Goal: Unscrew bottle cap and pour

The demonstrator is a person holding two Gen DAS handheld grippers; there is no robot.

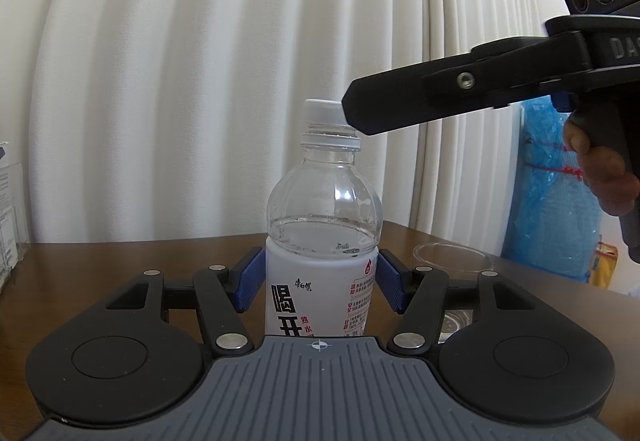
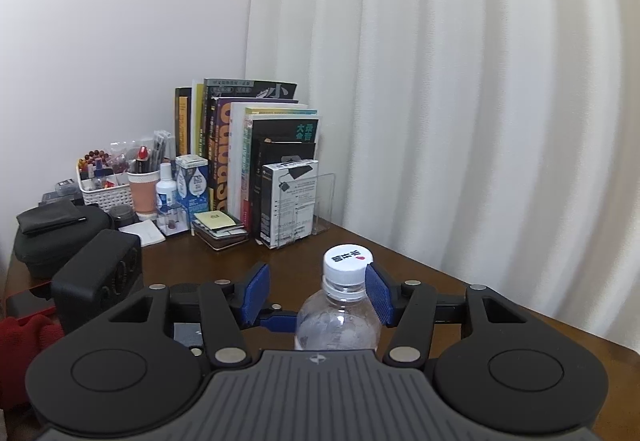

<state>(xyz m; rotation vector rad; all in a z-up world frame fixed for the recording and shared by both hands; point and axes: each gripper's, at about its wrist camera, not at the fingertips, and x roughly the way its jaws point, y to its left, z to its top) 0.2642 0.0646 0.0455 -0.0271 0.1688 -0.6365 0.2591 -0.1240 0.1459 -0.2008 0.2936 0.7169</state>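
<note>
- Bottle stood upright on the brown table in my left wrist view, well in from the far edge that runs along the white curtain.
- My left gripper was clamped on the bottle's white label, one blue pad pressing each side.
- The white cap was on the neck, and water sat in the lower part of the bottle.
- My right gripper reached in from the right at cap height, its black finger tip just beside the cap; from there I could not tell whether it touched.
- A clear glass stood on the table behind and to the right of the bottle, nearer the right edge.
- In my right wrist view, the cap lay between the pads of my right gripper, whose jaws stood apart.
- The right pad touched the cap's side; the left pad stood clear of it, so nothing was gripped.
- Books and a white basket of small items stood at the table's far left corner, against the wall.
</note>
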